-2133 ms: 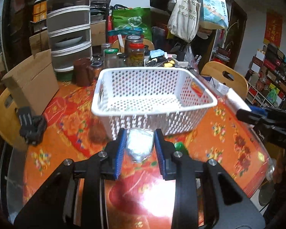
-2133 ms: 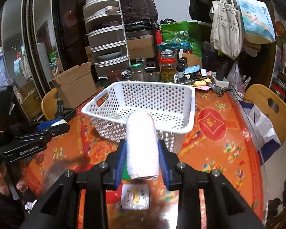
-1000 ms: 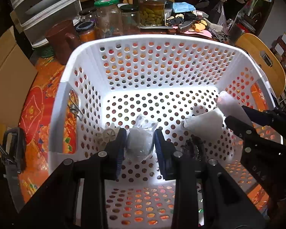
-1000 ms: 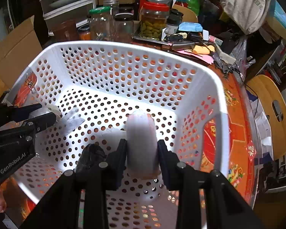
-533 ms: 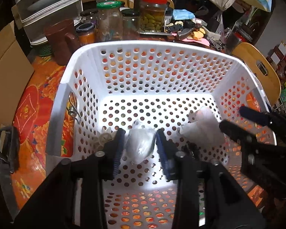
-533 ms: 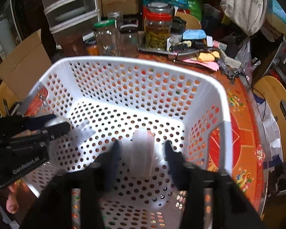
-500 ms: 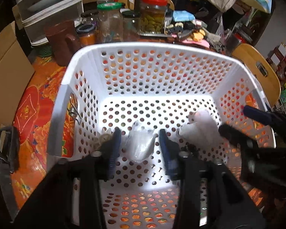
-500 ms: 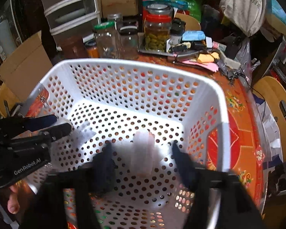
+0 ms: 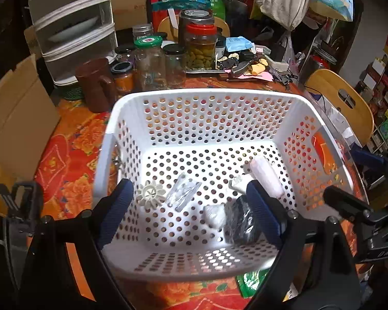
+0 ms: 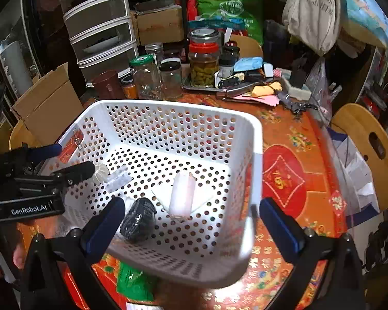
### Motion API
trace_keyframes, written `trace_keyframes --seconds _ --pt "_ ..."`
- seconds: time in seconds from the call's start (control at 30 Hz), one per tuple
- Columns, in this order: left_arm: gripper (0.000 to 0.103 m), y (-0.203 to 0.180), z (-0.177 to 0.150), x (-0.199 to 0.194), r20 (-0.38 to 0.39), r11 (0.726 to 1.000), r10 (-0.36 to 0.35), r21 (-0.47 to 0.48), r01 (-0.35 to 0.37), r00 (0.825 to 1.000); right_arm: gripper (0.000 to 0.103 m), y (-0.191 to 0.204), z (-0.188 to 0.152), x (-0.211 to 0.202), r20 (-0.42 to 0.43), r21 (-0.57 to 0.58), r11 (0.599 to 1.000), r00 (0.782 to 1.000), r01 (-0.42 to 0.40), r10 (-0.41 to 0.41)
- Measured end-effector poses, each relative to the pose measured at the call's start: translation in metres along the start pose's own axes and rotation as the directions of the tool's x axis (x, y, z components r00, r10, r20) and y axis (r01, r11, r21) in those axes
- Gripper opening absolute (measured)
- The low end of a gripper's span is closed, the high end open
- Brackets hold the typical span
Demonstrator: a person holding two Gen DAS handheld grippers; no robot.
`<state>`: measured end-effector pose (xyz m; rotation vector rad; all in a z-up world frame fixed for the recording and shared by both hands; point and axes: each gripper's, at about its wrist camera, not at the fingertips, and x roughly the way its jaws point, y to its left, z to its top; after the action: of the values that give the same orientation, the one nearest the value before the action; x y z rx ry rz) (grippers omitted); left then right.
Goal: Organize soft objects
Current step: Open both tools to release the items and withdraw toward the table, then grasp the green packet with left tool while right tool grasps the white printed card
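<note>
A white perforated basket (image 9: pixel 194 95) (image 10: pixel 253 170) stands on the orange floral table. Inside lie a pale pink rolled cloth (image 9: pixel 267 178) (image 10: pixel 182 193), a black bundle (image 9: pixel 240 224) (image 10: pixel 138 219), a small white wrapped wad (image 9: pixel 214 215), a clear plastic packet (image 9: pixel 183 193) (image 10: pixel 117 178) and a white flower-shaped piece (image 9: pixel 150 195) (image 10: pixel 101 171). My left gripper (image 9: pixel 191 214) is open and empty above the basket's near side; it also shows in the right wrist view (image 10: pixel 72 160). My right gripper (image 10: pixel 194 227) is open and empty above the basket; it also shows in the left wrist view (image 9: pixel 359 178).
Glass jars (image 9: pixel 200 49), a brown mug (image 9: pixel 97 87), a stack of plastic drawers (image 9: pixel 72 25) and a cardboard box (image 9: pixel 15 118) crowd the table's far side. A green packet (image 10: pixel 134 281) lies before the basket. A wooden chair (image 10: pixel 367 149) stands at the right.
Both grippers have opened wide and drawn back and up. The white wad has dropped from the left gripper and the pink roll from the right; both now lie in the basket.
</note>
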<state>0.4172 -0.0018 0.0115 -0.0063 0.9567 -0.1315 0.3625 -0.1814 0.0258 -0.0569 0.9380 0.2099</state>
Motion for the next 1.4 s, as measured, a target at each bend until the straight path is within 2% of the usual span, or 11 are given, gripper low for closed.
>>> trace_keyframes --seconds 0.17,0.5,0.87,0.97,1.23,1.4 --pt "0.088 0.002 -0.009 -0.020 0.019 1.000 0.015 -0.014 -0.014 1.000 0.103 -0.002 -0.008 -0.016 0.028 0.016 1.000 0.999 -0.017 0.016" --pt "0.090 -0.001 -0.046 -0.088 0.137 0.999 0.041 -0.004 -0.041 0.990 0.103 0.003 -0.033 -0.045 0.074 0.017 0.999 0.996 -0.043 0.042" --pt "0.099 -0.009 -0.098 -0.150 0.225 1.000 0.012 0.000 -0.012 0.974 0.103 0.009 -0.080 -0.089 0.146 -0.006 0.997 0.986 -0.077 0.077" --pt "0.102 -0.013 -0.113 -0.160 0.241 1.000 0.003 0.007 -0.005 0.971 0.103 0.015 -0.099 -0.100 0.167 -0.026 0.997 0.983 -0.075 0.078" --pt "0.103 -0.020 -0.161 -0.167 0.246 1.000 0.005 0.009 -0.007 0.969 0.103 0.020 -0.157 -0.103 0.184 -0.003 0.991 0.974 -0.134 0.133" --pt "0.103 -0.024 -0.187 -0.158 0.215 0.999 -0.044 0.004 0.044 0.976 0.103 0.015 -0.191 -0.094 0.173 0.040 0.987 0.974 -0.153 0.145"
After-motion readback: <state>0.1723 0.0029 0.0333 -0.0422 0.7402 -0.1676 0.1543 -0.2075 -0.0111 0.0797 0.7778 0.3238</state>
